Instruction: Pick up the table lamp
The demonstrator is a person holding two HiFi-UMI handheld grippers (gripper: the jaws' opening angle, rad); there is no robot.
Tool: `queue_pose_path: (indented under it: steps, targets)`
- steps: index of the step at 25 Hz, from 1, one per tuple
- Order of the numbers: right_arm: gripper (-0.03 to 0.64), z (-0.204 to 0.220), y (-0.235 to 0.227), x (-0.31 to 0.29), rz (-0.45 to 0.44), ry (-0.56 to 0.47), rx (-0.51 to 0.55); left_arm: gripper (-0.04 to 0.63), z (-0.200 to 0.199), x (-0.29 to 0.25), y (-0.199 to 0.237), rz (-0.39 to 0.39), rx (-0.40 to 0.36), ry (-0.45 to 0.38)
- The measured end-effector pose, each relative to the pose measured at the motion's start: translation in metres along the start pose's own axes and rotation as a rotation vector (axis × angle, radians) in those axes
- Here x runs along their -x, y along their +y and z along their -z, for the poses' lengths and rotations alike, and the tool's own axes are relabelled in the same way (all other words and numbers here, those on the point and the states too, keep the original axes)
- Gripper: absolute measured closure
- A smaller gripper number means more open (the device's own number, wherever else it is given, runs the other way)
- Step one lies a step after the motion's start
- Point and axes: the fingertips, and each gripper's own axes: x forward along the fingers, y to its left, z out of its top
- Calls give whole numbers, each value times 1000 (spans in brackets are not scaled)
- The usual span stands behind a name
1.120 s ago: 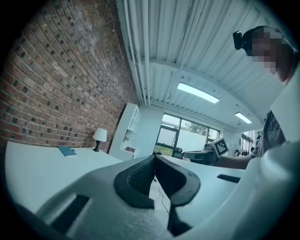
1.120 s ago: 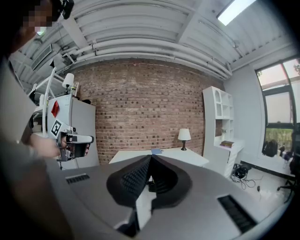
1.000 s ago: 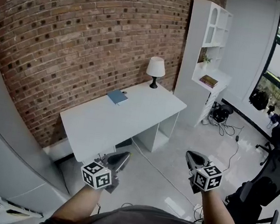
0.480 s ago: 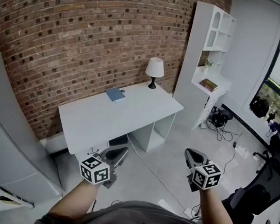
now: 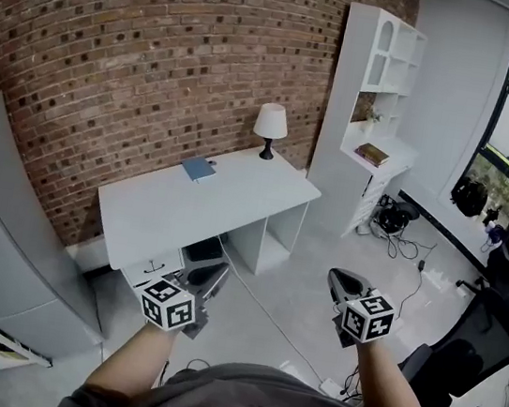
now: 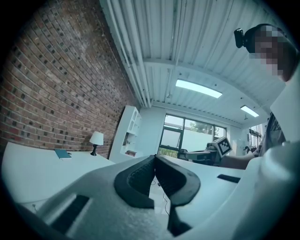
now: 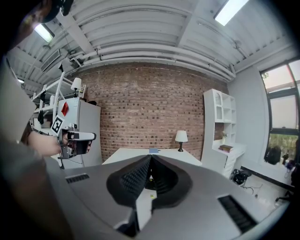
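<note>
Both tools, the left gripper [image 5: 209, 282] and the right gripper [image 5: 341, 285], have their jaws pressed together on nothing. They are carried low over the floor, probably because the target is well out of reach. Beyond them stands a white desk [image 5: 176, 219]. The table lamp [image 5: 270, 126] sits at its far right corner by the brick wall [image 5: 116, 54], just left of the shelf [image 5: 336, 163], upright with the shade on top and its long axis vertical.
</note>
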Motion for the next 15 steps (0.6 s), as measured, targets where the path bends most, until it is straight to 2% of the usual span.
queue_pose_path:
  steps: [7,11,15]
  targets:
    - [623,10,-19,-11,-3,15,-5,592,8,-28,3,17,10,16]
    - [623,16,-36,-35,17,26,-14,592,12,-52,26,39,18,23]
    - [623,17,-52,-79,45,21,-23,592,14,-83,71,78,17,38]
